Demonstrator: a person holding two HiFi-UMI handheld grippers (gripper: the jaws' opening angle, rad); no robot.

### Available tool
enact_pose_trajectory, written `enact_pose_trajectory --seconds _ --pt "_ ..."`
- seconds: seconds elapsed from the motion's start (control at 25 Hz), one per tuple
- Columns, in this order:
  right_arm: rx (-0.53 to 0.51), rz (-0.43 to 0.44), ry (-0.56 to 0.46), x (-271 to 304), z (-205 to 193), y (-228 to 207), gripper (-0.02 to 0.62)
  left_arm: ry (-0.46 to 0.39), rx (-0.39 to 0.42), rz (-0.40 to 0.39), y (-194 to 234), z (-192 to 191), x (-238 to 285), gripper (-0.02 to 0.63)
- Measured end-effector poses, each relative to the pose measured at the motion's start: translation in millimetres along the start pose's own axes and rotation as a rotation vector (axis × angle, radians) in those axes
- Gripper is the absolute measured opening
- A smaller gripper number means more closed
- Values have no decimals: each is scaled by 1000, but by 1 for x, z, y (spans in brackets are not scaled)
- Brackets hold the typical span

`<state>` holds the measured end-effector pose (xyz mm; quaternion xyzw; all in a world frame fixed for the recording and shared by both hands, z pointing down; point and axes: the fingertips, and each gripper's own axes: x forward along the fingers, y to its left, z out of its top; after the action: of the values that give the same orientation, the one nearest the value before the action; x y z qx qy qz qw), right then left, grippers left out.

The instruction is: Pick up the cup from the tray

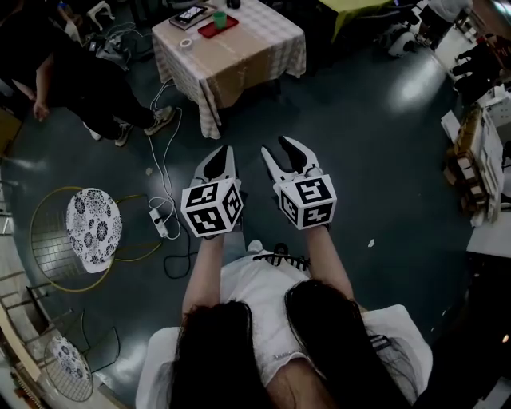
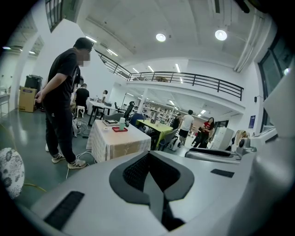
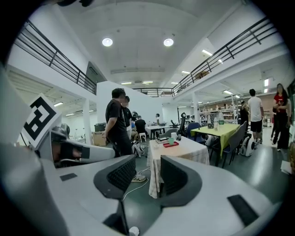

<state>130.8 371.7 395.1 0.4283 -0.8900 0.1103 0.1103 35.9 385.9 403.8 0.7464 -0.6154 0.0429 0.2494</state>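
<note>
A green cup (image 1: 219, 19) stands on a red tray (image 1: 226, 29) at the far end of a table with a checked cloth (image 1: 247, 56), well ahead of both grippers. The left gripper view shows the cup (image 2: 122, 123) and tray (image 2: 120, 129) small and far off; in the right gripper view the cup (image 3: 171, 141) sits on the tray (image 3: 171, 144). My left gripper (image 1: 223, 153) is held over the floor, its jaws together and empty (image 2: 150, 159). Beside it my right gripper (image 1: 278, 152) is open, nothing between its pads (image 3: 147, 174).
A person in black (image 1: 80, 88) stands left of the table. A white cable and power strip (image 1: 160, 224) lie on the floor by a round patterned stool (image 1: 93, 225). A tape roll (image 1: 185, 43) and a tablet (image 1: 192, 14) share the table. Cluttered shelving (image 1: 479, 160) lines the right.
</note>
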Motion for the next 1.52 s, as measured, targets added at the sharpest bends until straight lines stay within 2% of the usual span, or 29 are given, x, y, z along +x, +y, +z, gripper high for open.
enact_pose_trajectory --seconds 0.72,1.28,1.52 --pt "30 -27 12 116 41 -22 156 41 13 -1 71 64 88 5" --pt "35 -105 -3 195 75 -24 158 43 27 -65 128 117 137 5" --pt "42 -106 -10 214 85 -23 163 45 28 -70 143 129 148 5"
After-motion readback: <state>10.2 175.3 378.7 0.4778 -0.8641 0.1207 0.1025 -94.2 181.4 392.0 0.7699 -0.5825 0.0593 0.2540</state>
